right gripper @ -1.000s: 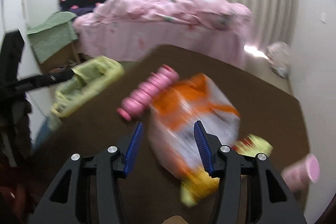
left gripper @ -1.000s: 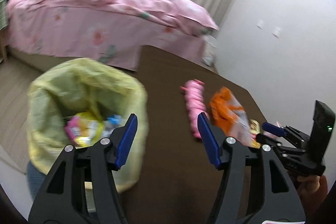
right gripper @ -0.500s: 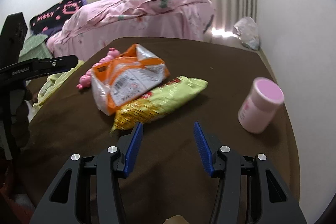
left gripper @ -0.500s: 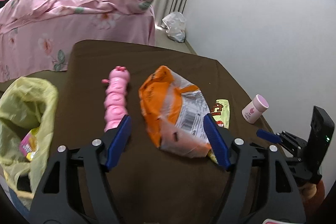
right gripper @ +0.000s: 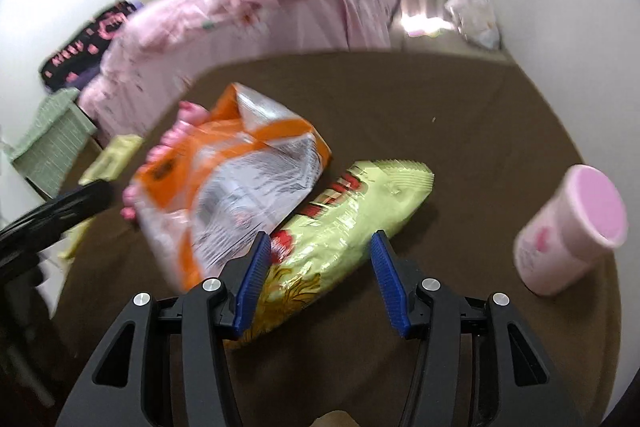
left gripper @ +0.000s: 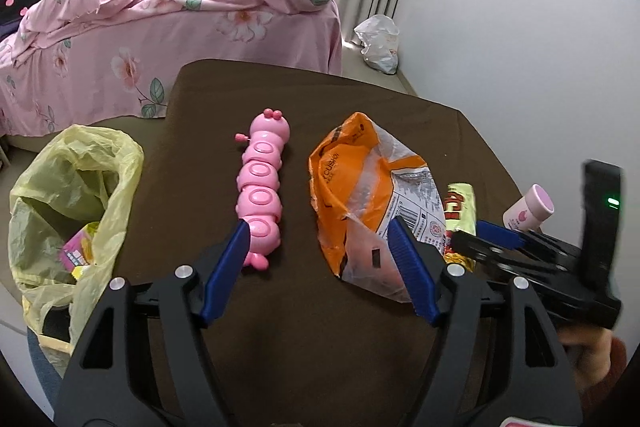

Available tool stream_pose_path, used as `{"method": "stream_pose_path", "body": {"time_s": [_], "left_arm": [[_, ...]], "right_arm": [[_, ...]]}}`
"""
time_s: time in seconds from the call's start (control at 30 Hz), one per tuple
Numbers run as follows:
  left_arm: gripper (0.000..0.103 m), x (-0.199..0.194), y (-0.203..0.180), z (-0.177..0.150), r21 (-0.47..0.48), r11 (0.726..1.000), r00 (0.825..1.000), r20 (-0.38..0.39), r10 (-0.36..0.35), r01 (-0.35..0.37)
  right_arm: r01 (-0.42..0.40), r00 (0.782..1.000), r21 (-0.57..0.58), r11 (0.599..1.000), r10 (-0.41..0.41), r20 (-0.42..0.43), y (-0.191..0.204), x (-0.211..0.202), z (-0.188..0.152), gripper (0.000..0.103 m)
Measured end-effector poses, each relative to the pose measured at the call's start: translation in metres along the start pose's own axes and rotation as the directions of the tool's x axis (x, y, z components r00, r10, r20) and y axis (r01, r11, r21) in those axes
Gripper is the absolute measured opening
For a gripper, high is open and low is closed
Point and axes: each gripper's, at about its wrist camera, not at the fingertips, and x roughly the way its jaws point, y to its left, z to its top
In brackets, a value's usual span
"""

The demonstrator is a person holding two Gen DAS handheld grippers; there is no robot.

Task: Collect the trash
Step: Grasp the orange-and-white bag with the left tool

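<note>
Tongs on both sides stand apart: our left tongs (left gripper: 320, 269) hover above the brown counter (left gripper: 360, 99) between the pink plastic caterpillar toy (left gripper: 262, 187) and the crumpled orange-and-clear snack bag (left gripper: 360, 195). Our right tongs (right gripper: 318, 277) straddle the yellow-green foil wrapper (right gripper: 344, 227), which lies against that bag. We see the yellow plastic trash bag (left gripper: 76, 187) beside the counter's left edge.

The orange snack bag (left gripper: 360, 187) carried small dark lettering near its open end and a printed panel with a barcode, none of it legible. The yellow-green wrapper (right gripper: 352, 223) bore large red characters that could not be read.
</note>
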Motion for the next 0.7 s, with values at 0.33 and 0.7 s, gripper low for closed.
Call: {"method": "stream_pose_path", "body": {"time_s": [0.33,0.7], "left_arm": [[0.068,0.009,-0.003,-0.003,-0.011,0.993,0.993,-0.031,-0.116,0.116],[0.085,0.074,-0.028,0.024,0.030,0.989,0.979,-0.151,-0.140,0.146]], "right_arm": [[0.036,0.999,-0.101,0.994,-0.038,-0.016,-0.007,-0.038,-0.036,0.049],[0.044,0.996,-0.019,0.999,-0.042,0.072,-0.042,-0.092,-0.073,0.054]]}}
